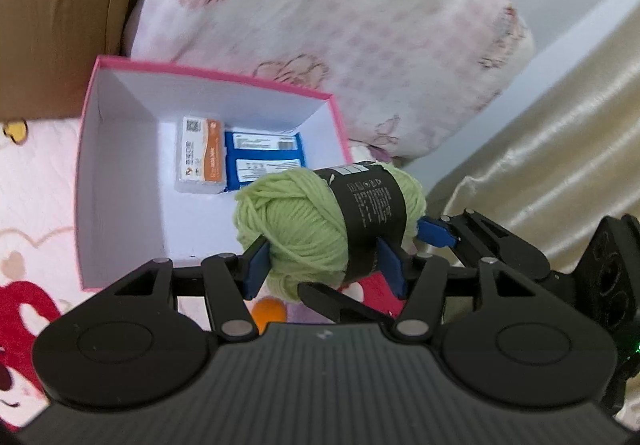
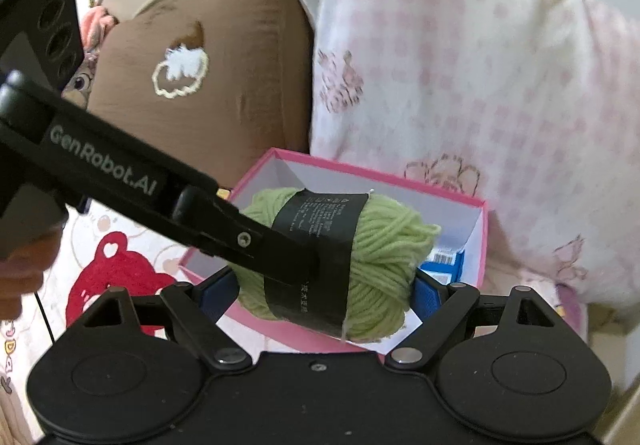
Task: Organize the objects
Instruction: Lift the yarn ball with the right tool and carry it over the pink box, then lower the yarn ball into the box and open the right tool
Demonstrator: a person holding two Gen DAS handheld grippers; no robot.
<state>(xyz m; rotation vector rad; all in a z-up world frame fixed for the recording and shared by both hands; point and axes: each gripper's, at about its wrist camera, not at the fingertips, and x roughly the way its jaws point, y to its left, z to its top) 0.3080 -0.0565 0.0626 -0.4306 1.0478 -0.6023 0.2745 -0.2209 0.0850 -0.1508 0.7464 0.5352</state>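
A green yarn ball (image 1: 304, 225) with a black label band hangs above the near right corner of an open pink box (image 1: 216, 79) with white walls. My left gripper (image 1: 324, 265) is shut on the ball, its blue pads pressing the ball's two sides. My right gripper (image 2: 320, 293) is shut on the same yarn ball (image 2: 384, 245) along its length, one pad at each end. One right fingertip (image 1: 436, 233) touches the ball's right end. A left finger (image 2: 256, 241) crosses the pink box (image 2: 360, 169) from the left. An orange-white packet (image 1: 200, 153) and blue packets (image 1: 264, 157) lie inside.
A pink floral pillow (image 1: 340, 25) lies right behind the box and a brown cushion (image 2: 200, 85) to its left. The bedsheet (image 2: 112, 277) shows a red bear. A small orange ball (image 1: 272, 311) sits under the left gripper. A golden curtain (image 1: 560, 145) hangs at right.
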